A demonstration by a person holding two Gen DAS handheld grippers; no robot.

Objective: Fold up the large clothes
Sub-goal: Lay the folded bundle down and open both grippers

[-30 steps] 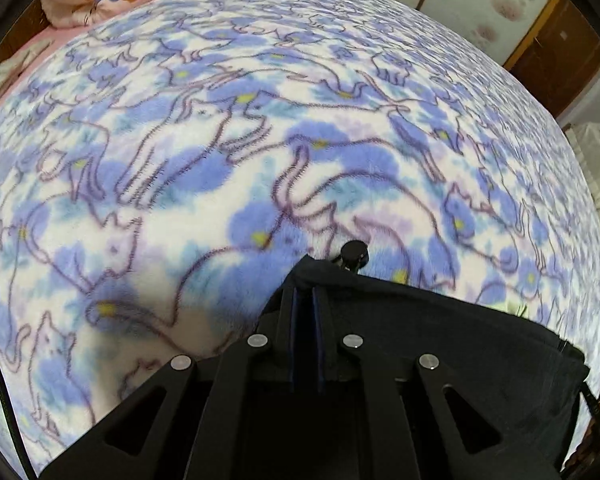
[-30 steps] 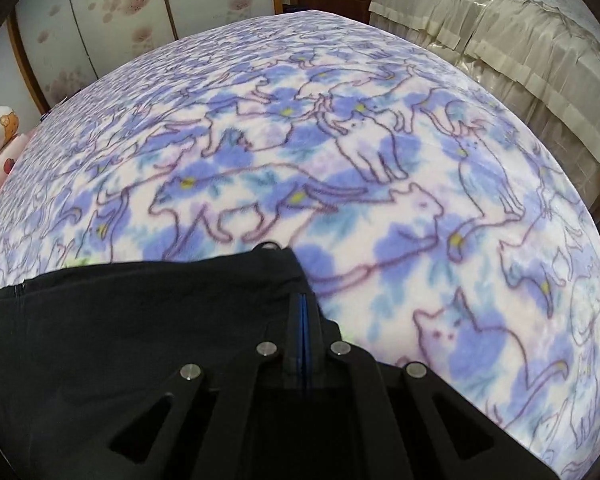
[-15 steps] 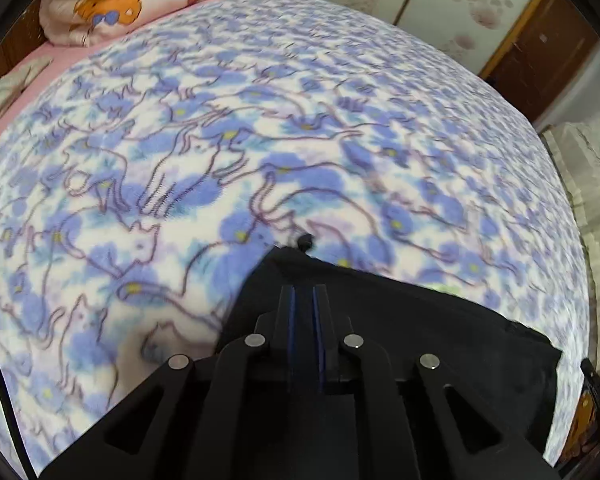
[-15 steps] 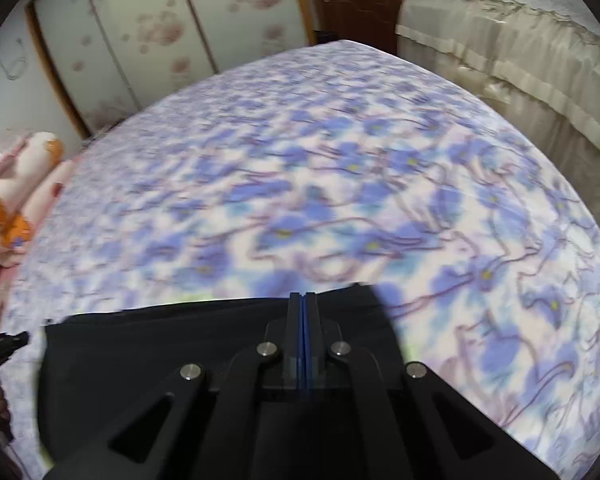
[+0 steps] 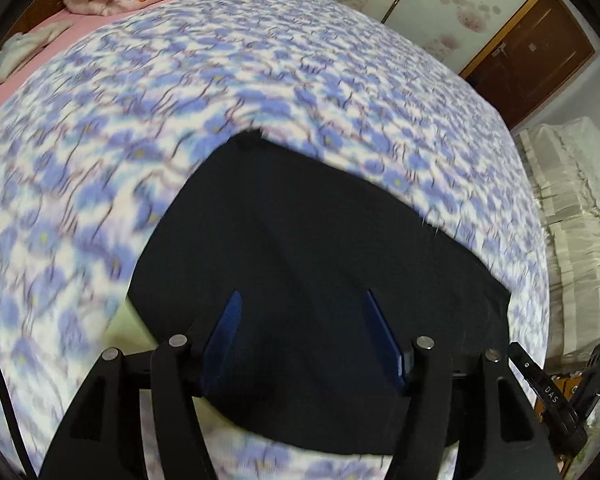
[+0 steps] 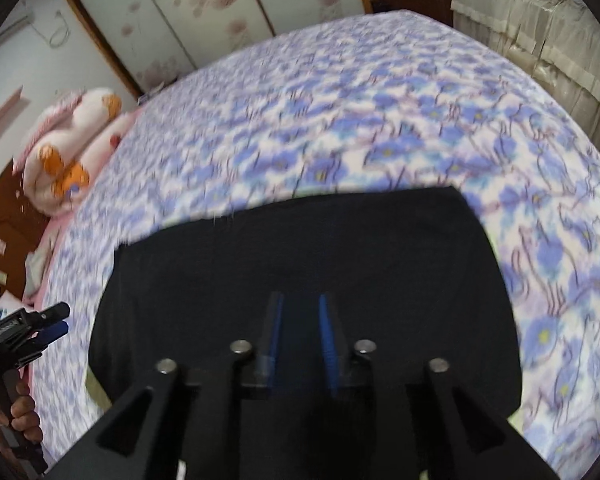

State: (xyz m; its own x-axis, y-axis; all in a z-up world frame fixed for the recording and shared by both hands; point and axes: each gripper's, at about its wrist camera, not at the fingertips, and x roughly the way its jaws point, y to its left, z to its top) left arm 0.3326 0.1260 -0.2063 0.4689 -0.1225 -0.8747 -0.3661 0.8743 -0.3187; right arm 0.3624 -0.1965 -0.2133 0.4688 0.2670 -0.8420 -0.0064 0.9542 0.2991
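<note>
Lying flat crosswise, black garment (image 5: 320, 240) beneath both spread claws.

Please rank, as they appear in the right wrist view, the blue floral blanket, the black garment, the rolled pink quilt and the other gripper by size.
1. blue floral blanket
2. black garment, enlarged by nearness
3. rolled pink quilt
4. left gripper

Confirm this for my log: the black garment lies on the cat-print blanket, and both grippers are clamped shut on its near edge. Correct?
Not quite. The black garment does lie on the cat-print blanket, but neither gripper is clamped: the left gripper stands wide open in the left wrist view, and the right gripper is parted in the right wrist view.
</note>
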